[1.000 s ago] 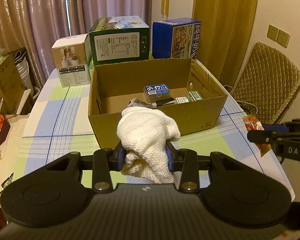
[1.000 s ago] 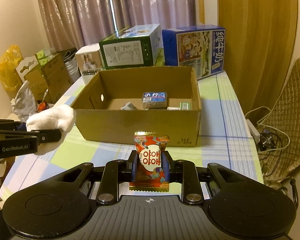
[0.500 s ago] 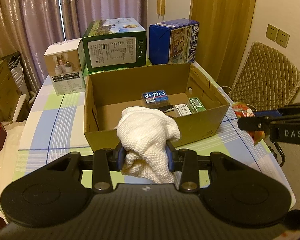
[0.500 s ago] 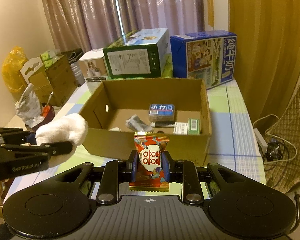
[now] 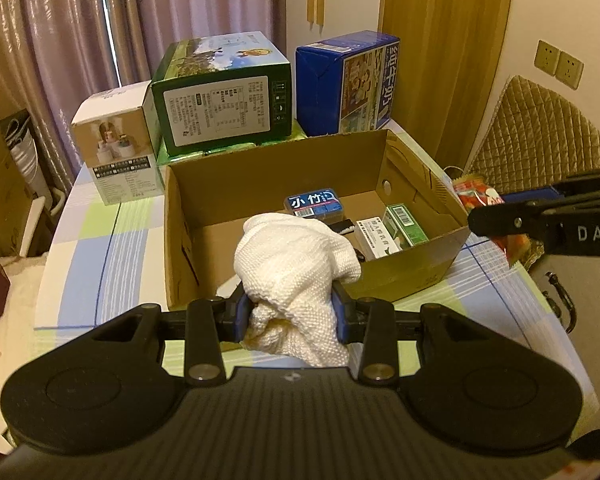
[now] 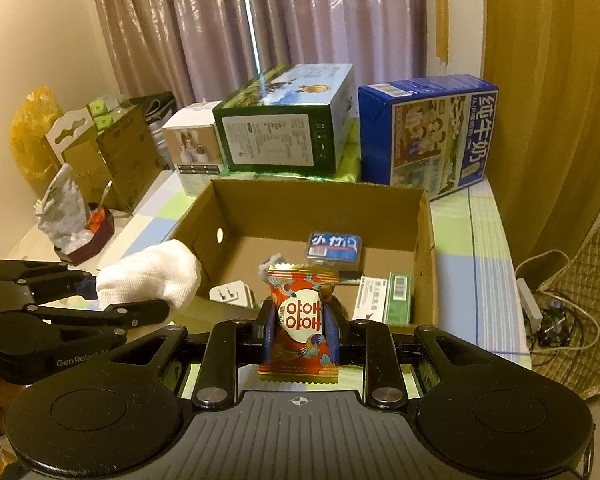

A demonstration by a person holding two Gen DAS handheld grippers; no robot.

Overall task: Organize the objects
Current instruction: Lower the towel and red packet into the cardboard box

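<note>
An open cardboard box stands on the checked tablecloth. Inside lie a blue case, a white carton, a green carton and a white plug. My left gripper is shut on a crumpled white cloth, held above the box's near wall. My right gripper is shut on a red snack packet, just over the box's near edge; in the left wrist view its fingers reach in from the right.
At the table's back stand a white box, a green box and a blue milk carton box. A quilted chair is on the right. Brown boxes and bags crowd the left side.
Both grippers have moved forward and up towards the box, still holding the cloth and the packet. More of the box's inside shows now, including the white plug.
</note>
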